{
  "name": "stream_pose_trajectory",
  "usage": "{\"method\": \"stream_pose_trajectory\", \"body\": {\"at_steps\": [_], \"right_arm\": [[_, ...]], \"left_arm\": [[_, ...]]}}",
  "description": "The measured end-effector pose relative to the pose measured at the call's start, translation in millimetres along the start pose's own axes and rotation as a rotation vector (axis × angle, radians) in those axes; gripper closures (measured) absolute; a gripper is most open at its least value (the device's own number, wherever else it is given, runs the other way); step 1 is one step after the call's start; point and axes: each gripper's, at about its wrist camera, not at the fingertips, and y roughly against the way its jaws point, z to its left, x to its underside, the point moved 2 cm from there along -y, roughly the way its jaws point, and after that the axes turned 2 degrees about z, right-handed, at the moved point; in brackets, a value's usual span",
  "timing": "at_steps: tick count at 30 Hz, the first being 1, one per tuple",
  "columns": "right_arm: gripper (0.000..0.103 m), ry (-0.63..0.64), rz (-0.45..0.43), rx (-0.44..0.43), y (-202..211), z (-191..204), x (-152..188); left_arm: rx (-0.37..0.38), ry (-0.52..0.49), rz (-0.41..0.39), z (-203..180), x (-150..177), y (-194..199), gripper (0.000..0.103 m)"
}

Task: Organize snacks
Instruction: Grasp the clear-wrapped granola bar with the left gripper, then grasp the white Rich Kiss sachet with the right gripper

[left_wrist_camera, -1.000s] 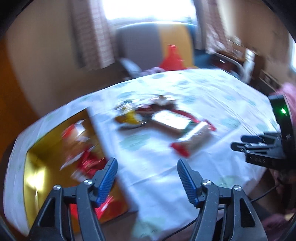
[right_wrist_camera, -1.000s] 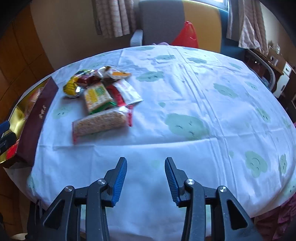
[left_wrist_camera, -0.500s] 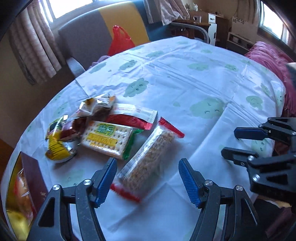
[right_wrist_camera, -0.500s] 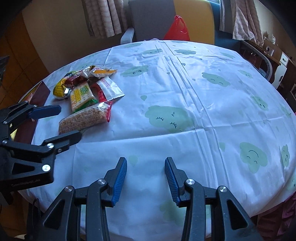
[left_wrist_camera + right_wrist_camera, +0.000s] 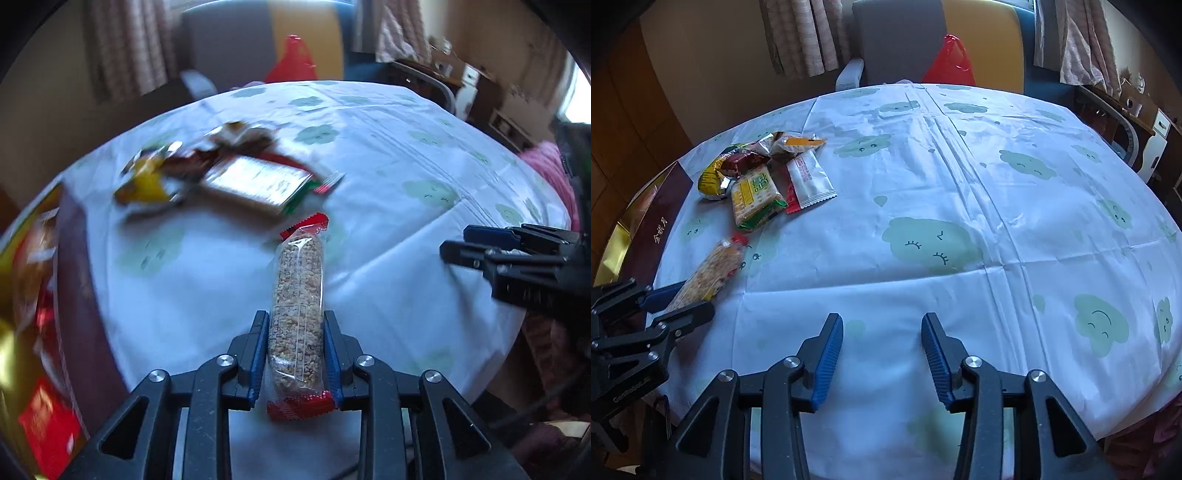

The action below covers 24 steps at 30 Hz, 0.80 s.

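While my left gripper [image 5: 295,343] has its jaws clamped on the near end of the clear, red-ended grain bar [image 5: 298,295], the bar points away over the bench [image 5: 960,206] toward the far-left snack pile [image 5: 757,177]. My right gripper [image 5: 882,354] hangs over bare cloth, jaws parted and opening slightly, nothing between them. I note 1 gold box [image 5: 26,332] at the left edge.

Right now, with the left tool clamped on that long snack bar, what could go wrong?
1. The left tool grips the snack bar near one end, so the free end may sag or twist.
2. Its wrapper looks slick; it could slip out.
3. The gift box sits at the table edge; a bump might shift it.
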Motion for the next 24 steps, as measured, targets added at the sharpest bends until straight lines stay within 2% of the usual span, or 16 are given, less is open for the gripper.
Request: {"method": "stream_pose_trajectory", "body": {"at_steps": [2, 6, 11, 17, 24], "right_arm": [[0.055, 0.005, 0.003, 0.006, -0.4, 1.7, -0.1], [0.052, 0.005, 0.015, 0.011, -1.7, 3.7, -3.3], [0.052, 0.003, 0.039, -0.058, -4.5, 8.5, -22.0], [0.052, 0.041, 0.015, -0.134, -10.9, 26.9, -66.0], [0.052, 0.096, 0.022, -0.177, -38.2, 47.8, -116.6]], "left_arm": [[0.057, 0.081, 0.003, 13.5, 12.3, 4.9, 0.073], [0.088, 0.134, -0.013, 19.4, 18.3, 6.8, 0.071], [0.072, 0.111, -0.039, 14.1, 23.1, 7.8, 0.07], [0.077, 0.118, -0.056, 14.3, 21.5, 8.6, 0.07], [0.096, 0.127, -0.064, 17.2, 24.7, 11.9, 0.069]]}}
